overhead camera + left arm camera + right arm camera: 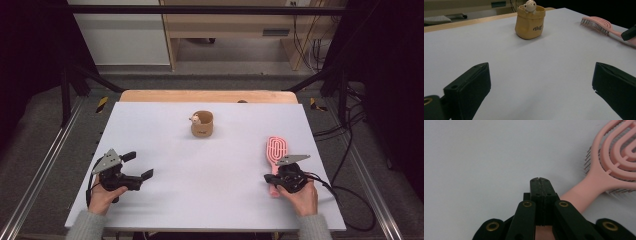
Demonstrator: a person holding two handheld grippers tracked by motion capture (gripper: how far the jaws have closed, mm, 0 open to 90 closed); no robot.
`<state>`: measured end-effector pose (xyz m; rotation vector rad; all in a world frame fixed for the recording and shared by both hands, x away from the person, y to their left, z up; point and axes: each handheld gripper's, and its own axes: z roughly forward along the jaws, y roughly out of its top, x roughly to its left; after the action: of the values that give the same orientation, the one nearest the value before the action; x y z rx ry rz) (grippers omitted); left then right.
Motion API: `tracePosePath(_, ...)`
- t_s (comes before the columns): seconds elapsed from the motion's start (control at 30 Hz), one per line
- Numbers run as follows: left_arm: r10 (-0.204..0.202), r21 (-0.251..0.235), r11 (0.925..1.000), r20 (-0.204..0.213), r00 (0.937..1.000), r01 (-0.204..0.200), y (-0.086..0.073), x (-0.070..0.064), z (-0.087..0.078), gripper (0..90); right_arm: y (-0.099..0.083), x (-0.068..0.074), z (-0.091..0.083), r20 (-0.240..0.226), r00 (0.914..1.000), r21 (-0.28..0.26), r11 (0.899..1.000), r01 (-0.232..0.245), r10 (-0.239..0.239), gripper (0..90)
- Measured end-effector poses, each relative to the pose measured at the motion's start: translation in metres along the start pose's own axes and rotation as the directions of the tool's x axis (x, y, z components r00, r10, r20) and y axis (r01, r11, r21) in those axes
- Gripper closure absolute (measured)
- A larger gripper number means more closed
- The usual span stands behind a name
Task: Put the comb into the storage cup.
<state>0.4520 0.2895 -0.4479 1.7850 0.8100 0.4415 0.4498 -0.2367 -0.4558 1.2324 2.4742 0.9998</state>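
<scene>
High view: the right gripper [270, 178] sits over the handle of the pink plastic vented hairbrush [276, 149] lying at the white table's [210, 200] right side, jaws pressed together; the left gripper [139, 165] gapes wide, empty, well left of the tan bear cup [202, 124]

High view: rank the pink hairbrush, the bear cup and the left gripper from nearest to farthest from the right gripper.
1. Pink hairbrush: under and just ahead of the right gripper, at the table's right side.
2. Bear cup: far centre of the table.
3. Left gripper: across the table, near left.
</scene>
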Motion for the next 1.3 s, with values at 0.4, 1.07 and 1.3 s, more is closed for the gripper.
tracePosePath(0.4,0.001,0.0,1.0,0.0,1.0,-0.001,0.0,0.0,0.0,1.9,-0.008,-0.007,-0.008,0.009,0.9995,0.006,1.0,-0.03,0.03,90.0)
tracePosePath(1.07,0.002,0.002,1.0,0.002,1.0,-0.003,0.0,0.0,0.0,1.9,-0.02,-0.02,-0.018,0.025,0.998,0.013,0.998,-0.058,0.057,90.0)
tracePosePath(1.3,0.003,0.002,1.0,0.002,1.0,-0.003,0.0,0.0,0.0,1.9,-0.02,-0.021,-0.02,0.02,0.9977,0.0,0.998,-0.064,0.064,87.8)
